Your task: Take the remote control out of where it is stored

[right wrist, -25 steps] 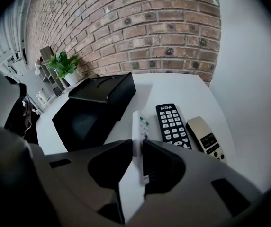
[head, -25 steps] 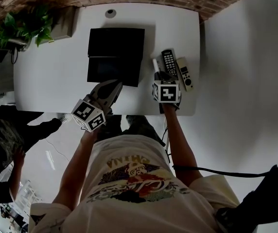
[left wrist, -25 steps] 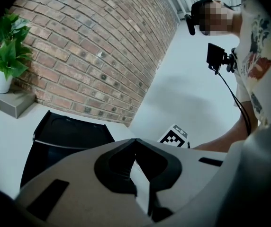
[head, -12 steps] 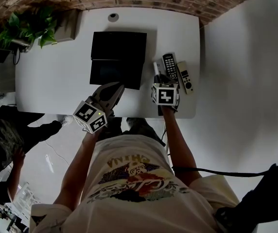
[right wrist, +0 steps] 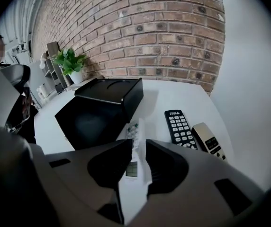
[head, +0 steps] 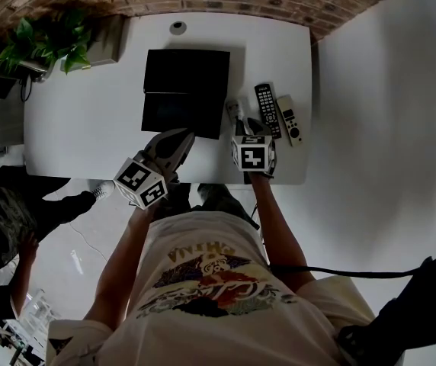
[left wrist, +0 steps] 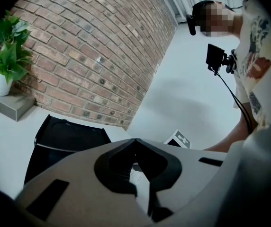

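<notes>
A white remote [right wrist: 134,129] is clamped between the jaws of my right gripper [right wrist: 139,144], shut on its near end. In the head view the white remote [head: 234,110] sticks out of the right gripper [head: 248,126] just right of the black storage box [head: 184,90]. The black storage box [right wrist: 102,105] stands at the white table's [head: 88,120] middle. My left gripper [head: 177,140] hovers at the box's near edge. Its jaws meet at the tips with nothing between them [left wrist: 135,140].
A black remote [head: 266,109] and a silver remote [head: 290,118] lie side by side right of the gripper, the black remote [right wrist: 179,125] and the silver remote [right wrist: 210,141] also showing in the right gripper view. A potted plant [head: 46,40] and a grey tray [head: 104,40] stand at the back left, by a brick wall.
The right gripper and the white remote in it have shifted slightly left, toward the black box. The left gripper has stayed in place.
</notes>
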Available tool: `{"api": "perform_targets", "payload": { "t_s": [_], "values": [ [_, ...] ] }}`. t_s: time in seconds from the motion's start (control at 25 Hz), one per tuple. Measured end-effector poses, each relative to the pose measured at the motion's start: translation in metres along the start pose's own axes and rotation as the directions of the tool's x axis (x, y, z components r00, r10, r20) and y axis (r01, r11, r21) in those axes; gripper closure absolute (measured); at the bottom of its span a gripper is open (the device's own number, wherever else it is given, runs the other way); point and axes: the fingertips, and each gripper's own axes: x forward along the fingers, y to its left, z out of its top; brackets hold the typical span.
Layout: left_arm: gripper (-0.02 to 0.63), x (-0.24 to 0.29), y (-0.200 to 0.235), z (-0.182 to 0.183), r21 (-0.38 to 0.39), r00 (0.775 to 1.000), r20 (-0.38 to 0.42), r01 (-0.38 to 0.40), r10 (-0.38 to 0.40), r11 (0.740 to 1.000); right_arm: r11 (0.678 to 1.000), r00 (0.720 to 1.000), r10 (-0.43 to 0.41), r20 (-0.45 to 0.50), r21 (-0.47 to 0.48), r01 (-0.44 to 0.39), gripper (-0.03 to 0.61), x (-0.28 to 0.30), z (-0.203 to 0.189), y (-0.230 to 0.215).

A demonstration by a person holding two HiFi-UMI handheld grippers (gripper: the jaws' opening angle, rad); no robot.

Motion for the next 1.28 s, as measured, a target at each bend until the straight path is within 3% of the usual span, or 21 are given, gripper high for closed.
{"api": "perform_targets", "payload": {
  "t_s": [0.32, 0.52, 0.72, 0.88, 1.28],
  "values": [
    [0.611, -0.006, -0.010, -0.003, 0.019, 1.000, 0.007, 0.002, -0.002, 1.000, 1.000, 1.000, 0.006, 0.016, -0.026, -0.005, 0.503, -0.007, -0.003, 0.003],
    [0.611, -0.013, -0.020, -0.002, 0.023, 1.000, 0.010, 0.004, -0.004, 1.000, 0.996, 0.997, 0.066, 0.026, -0.067, -0.064, 0.509, -0.017, -0.009, 0.007],
    [0.611, -0.020, -0.027, 0.000, 0.029, 1.000, 0.028, -0.004, 0.003, 1.000, 0.993, 0.994, 0.100, 0.047, -0.065, -0.096, 0.563, -0.031, -0.012, 0.009],
    [0.611, -0.027, -0.034, 0.001, 0.039, 0.999, 0.041, -0.010, 0.008, 0.999, 0.988, 0.986, 0.149, 0.081, -0.054, -0.145, 0.571, -0.045, -0.011, 0.015],
    [0.611, -0.047, -0.067, -0.005, 0.007, 0.994, 0.081, 0.079, -0.080, 0.997, 0.981, 0.966, 0.188, 0.176, 0.002, -0.192, 0.571, -0.100, -0.017, 0.044]
  ]
}}
